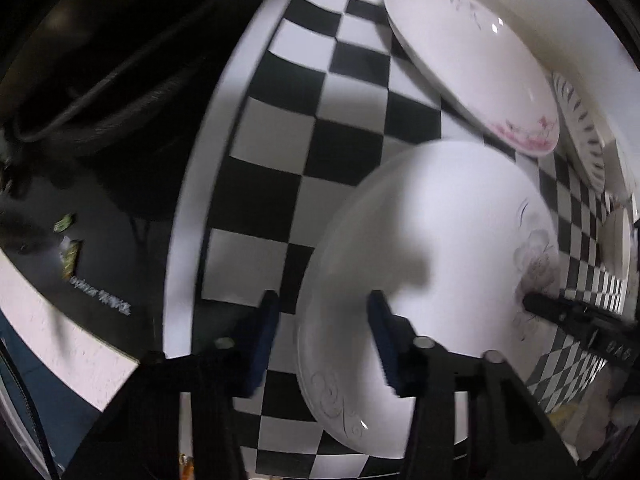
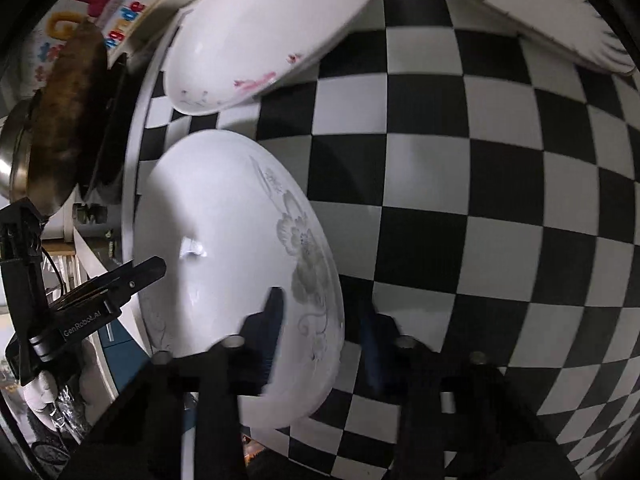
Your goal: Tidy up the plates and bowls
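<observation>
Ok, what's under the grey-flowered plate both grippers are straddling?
The grey-flowered plate lies on the checkered cloth, whose squares show all around its rim. Whatever sits directly beneath is covered. Its edges pass between the left gripper and right gripper fingers.

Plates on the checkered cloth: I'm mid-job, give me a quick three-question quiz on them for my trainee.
1. True or false: the cloth under the plates is plain white.
2. Which plate do the left gripper and the right gripper both reach over?
A. the grey-flowered plate
B. the pink-flowered plate
C. the plate with dark dashes round its edge
3. Fill in: each gripper has that plate's ___ between its fingers.

Key
1. False: it is black-and-white checkered.
2. A.
3. rim, on opposite sides of the plate.
</observation>
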The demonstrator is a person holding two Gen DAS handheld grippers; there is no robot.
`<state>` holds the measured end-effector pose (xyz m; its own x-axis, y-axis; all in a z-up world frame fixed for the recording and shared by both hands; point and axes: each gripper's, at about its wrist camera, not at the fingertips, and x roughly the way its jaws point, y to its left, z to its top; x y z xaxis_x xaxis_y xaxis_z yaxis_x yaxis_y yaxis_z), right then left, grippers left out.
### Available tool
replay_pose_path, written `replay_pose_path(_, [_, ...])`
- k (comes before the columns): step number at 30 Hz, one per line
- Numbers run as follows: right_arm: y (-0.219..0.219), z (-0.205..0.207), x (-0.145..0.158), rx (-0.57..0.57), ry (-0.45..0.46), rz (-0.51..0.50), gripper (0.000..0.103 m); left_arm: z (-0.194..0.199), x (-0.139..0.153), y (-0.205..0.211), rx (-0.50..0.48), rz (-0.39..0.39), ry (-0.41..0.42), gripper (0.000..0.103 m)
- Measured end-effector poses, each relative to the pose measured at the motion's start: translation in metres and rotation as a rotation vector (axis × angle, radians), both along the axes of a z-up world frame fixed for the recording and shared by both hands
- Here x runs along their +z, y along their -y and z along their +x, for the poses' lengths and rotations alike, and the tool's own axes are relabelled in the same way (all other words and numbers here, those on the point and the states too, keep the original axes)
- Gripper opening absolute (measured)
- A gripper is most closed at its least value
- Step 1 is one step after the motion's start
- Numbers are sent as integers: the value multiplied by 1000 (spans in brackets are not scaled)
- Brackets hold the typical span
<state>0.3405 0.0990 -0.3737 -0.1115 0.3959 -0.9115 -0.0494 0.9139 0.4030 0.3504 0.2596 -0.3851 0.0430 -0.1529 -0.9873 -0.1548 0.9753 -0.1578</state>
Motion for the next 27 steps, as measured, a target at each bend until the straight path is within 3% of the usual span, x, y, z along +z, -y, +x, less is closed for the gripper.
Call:
replay_pose_path(2, [0,0,1,2,-1,1,23,-2,2,3,-17,-6,10,36])
replay_pose_path(5, [-1,1,0,8,-12,-4,20,-6,5,1,1,-4,6,34])
replay_pose_path(13, [13,-3,12,43,16,2,19,-26,31,21,-4,3,18,34])
replay_pose_path(20, [61,-5,41,4,64,21,17,-34,69,43,-41,-15,55,34])
replay_pose_path(27, [127,-12,68,-76,95,12,17,-32,89,75,-135,-39,81,34])
